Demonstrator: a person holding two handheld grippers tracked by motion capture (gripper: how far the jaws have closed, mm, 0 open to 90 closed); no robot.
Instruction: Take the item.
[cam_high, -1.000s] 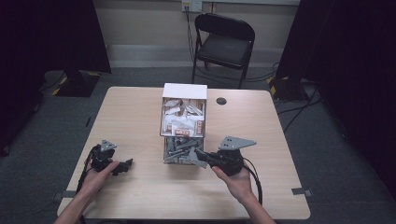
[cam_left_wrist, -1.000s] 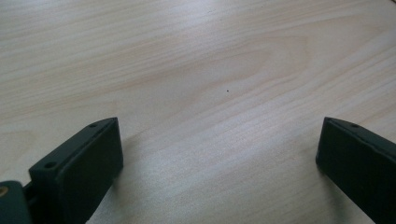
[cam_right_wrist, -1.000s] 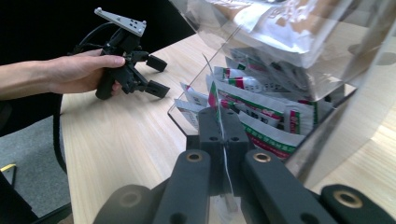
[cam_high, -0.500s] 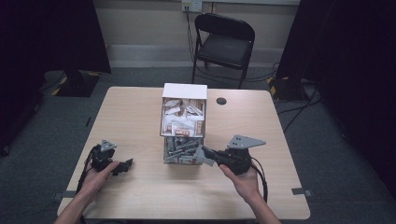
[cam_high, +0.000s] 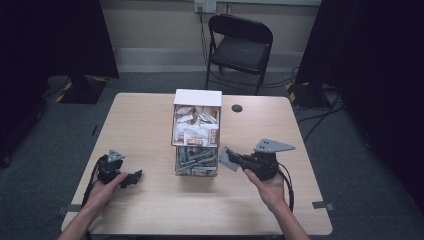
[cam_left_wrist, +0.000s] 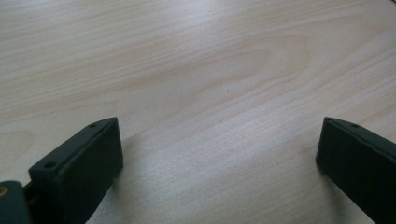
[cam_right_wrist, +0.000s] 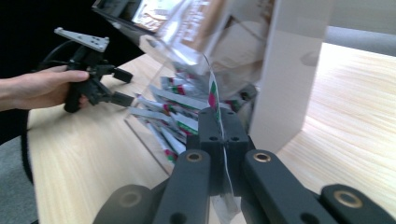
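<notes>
Sachets (cam_high: 196, 161) lie heaped in the lower, clear-walled part of a dispenser box (cam_high: 197, 131) at the middle of the tabletop (cam_high: 150, 120); the white-topped upper part holds paper-wrapped packets.

At the left, the left tongs (cam_high: 131, 178) rest low over bare pale wood, well apart from the box, jaws spread wide with nothing between them; in the left gripper view the blocky matte-black jaws stand at either edge over smooth, faintly grained laminate.

At the middle, the box has glossy, see-through walls with a curved front lip, and the long flat sachets inside have a slick, crinkly foil look with red and green print.

At the right, the right tongs (cam_high: 227, 159) sit just beside the box's lower opening, jaws pressed together on one thin sachet (cam_right_wrist: 218, 140), which stands on edge between them in the right gripper view.

The risks, as I judge them: the grip is on a narrow strip of slippery film, so a quick pull could let it slide free. A pull at an angle could also drag neighbouring sachets out over the lip, or shift the light box, since nothing steadies it.
</notes>
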